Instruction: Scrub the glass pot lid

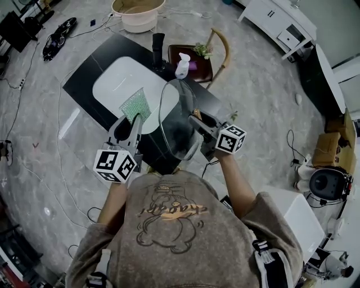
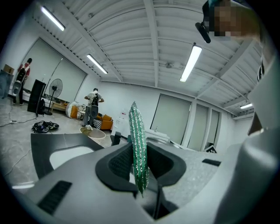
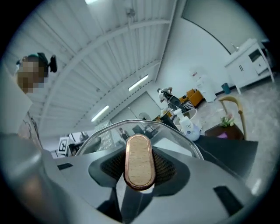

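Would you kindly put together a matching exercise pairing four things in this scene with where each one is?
Things:
1. glass pot lid
2. green scouring pad
3. white bottle
4. beige tub

Places:
A. standing at the far edge of the black table
B. on the floor beyond the table
C. held by its wooden knob in the right hand-held gripper
D. pinched in the left hand-held gripper

Pairs: 1-C, 2-D, 3-A, 4-B
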